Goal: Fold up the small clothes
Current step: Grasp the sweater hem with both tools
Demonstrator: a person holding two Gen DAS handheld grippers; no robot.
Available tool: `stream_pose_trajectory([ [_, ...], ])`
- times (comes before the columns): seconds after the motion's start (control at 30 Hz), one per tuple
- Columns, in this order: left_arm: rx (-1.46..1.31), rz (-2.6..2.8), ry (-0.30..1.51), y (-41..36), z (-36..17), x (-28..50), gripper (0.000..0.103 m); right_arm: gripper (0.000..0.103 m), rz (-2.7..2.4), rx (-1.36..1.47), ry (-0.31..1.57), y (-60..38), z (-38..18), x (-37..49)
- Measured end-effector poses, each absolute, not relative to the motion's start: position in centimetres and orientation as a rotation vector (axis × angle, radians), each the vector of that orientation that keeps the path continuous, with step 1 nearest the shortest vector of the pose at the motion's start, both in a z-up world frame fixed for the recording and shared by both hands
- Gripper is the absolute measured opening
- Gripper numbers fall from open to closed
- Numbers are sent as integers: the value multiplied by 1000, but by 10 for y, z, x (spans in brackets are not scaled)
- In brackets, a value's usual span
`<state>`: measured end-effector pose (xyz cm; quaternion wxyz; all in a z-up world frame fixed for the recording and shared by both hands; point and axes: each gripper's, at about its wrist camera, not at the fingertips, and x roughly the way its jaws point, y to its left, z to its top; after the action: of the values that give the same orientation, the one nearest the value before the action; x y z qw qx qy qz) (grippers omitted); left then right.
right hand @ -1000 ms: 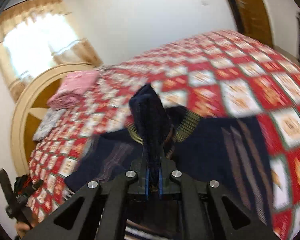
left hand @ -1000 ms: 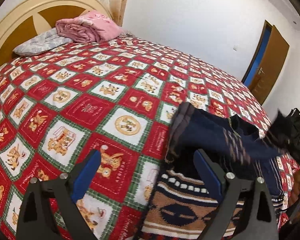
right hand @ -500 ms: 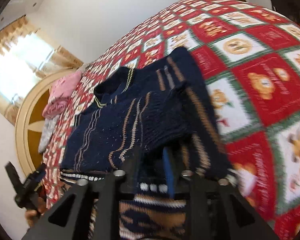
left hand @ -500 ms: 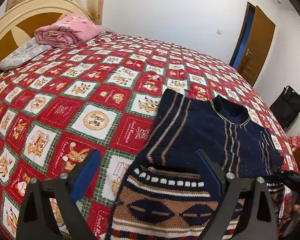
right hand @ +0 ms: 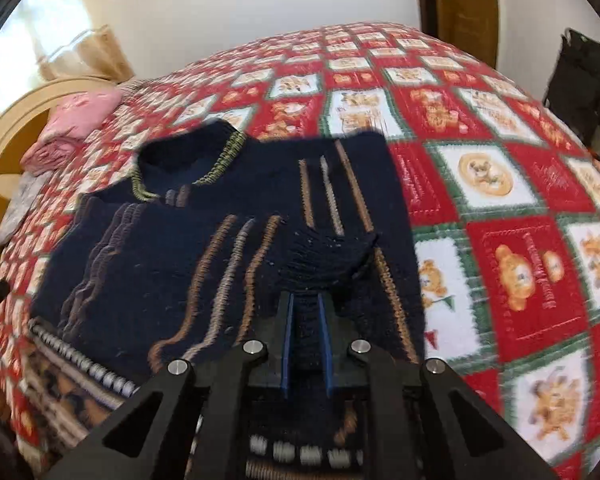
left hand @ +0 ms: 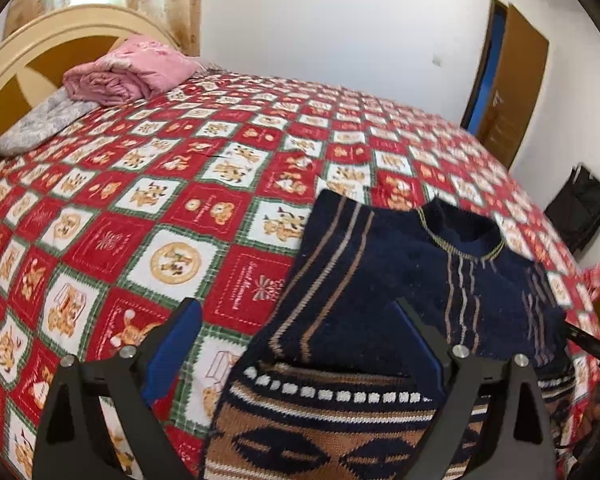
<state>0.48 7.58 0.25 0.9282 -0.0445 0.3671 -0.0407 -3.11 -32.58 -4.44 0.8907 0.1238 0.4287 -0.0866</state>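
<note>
A small navy knit sweater (left hand: 384, 280) with tan stripes and a brown patterned hem lies flat on the red patchwork bedspread (left hand: 172, 184), collar away from me. My left gripper (left hand: 296, 320) is open and empty, hovering over the sweater's left edge near the hem. In the right wrist view the sweater (right hand: 204, 232) has one sleeve folded across its body. My right gripper (right hand: 306, 304) has its jaws a narrow gap apart around the dark sleeve cuff (right hand: 332, 252), which lies between the pads.
A folded pink blanket (left hand: 132, 68) and a grey pillow (left hand: 40, 124) lie by the headboard (left hand: 40, 40). A brown door (left hand: 516, 92) and a black bag (left hand: 580, 204) stand beyond the bed's far right side.
My right gripper carried the sleeve down from the air and laid it across the sweater's body. The sweater now lies flat. The left gripper stayed open and shifted slightly.
</note>
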Motion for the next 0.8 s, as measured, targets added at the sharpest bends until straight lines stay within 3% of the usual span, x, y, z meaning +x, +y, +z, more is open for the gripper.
stream_pose_trajectory([
  [0.17, -64, -81, 806, 70, -13, 5, 96, 12, -180, 241, 812, -318, -36, -29],
  [0.33, -104, -117, 768, 74, -5, -11, 96, 13, 49, 602, 539, -316, 16, -74],
  [0.47, -195, -173, 757, 77, 7, -16, 96, 13, 208, 857, 463, -300, 46, -100],
  [0.67, -201, -228, 689, 75, 34, -38, 96, 13, 228, 674, 379, -278, 125, -160],
  [0.8, -173, -241, 641, 80, 55, -61, 96, 13, 71, 453, 438, -271, 177, -208],
])
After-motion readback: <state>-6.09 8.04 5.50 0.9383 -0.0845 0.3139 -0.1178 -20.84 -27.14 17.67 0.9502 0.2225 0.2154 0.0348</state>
